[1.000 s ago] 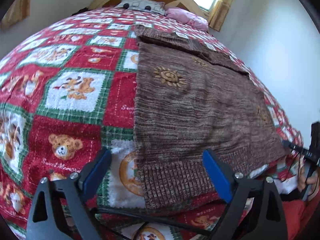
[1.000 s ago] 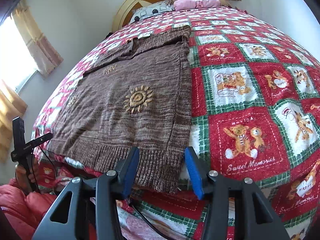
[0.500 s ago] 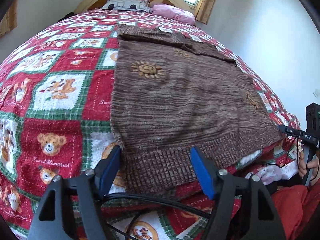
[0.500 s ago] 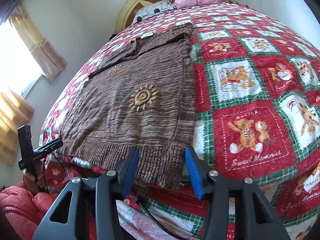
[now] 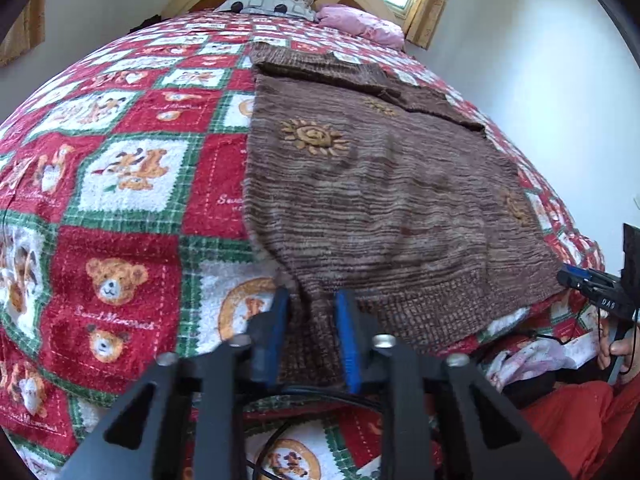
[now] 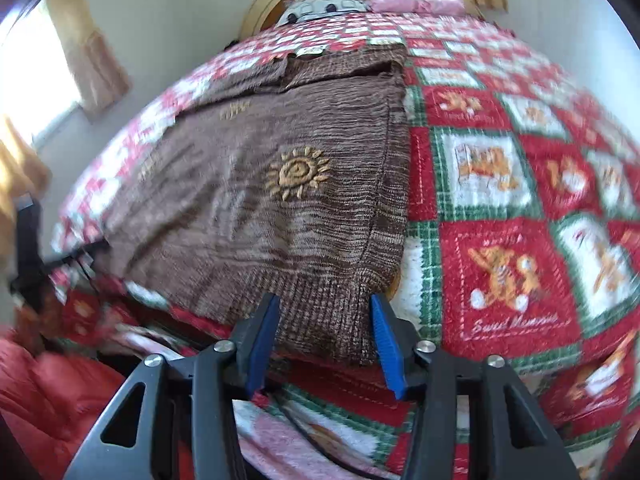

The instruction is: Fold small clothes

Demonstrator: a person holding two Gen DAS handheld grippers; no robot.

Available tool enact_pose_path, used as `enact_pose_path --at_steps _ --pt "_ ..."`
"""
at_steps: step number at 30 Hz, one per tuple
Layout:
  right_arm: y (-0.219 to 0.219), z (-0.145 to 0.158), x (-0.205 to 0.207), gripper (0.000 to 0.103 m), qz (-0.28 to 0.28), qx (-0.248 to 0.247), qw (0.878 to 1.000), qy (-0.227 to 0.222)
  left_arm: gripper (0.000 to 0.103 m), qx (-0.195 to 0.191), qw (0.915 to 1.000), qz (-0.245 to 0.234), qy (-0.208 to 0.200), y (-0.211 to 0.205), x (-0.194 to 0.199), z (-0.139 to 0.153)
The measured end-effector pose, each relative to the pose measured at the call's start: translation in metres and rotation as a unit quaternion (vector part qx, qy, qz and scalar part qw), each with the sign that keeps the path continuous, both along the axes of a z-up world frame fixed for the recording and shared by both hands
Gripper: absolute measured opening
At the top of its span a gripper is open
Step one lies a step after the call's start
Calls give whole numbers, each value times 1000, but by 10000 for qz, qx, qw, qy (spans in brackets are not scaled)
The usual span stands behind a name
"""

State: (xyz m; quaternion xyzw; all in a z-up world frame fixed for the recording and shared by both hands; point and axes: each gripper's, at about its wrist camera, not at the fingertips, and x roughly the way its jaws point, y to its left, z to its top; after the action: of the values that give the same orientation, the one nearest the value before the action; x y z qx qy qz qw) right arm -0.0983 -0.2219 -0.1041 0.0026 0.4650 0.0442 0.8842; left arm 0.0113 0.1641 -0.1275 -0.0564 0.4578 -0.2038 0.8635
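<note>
Brown knit sweater [image 5: 380, 200] lies flat on the bed [image 5: 120, 208], sleeves tucked; our left gripper [image 5: 310, 336] has just pinched its near hem; right gripper [image 6: 326, 332] closing around the other corner; folding barely begun.

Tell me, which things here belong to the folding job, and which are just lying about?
In the job:
- brown knitted sweater
- left gripper, shut on its hem
- right gripper, hem between its jaws

Lying about:
- teddy-bear quilt
- pink pillow
- patterned pillow
</note>
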Motion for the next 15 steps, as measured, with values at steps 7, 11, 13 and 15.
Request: enact_pose_path --at_steps 7,11,13,15 --pt "-25 3 5 8 -150 1063 9940 220 10 -357 9993 -67 93 5 2 14" --pt "-33 25 7 8 -21 1990 9800 -25 10 -757 9971 -88 -24 7 9 40" --pt "-37 41 15 8 47 2351 9718 -178 10 -903 9958 -73 -88 7 17 55" --pt "-45 54 28 8 33 2749 9610 -293 10 -1053 9944 -58 -115 5 30 66"
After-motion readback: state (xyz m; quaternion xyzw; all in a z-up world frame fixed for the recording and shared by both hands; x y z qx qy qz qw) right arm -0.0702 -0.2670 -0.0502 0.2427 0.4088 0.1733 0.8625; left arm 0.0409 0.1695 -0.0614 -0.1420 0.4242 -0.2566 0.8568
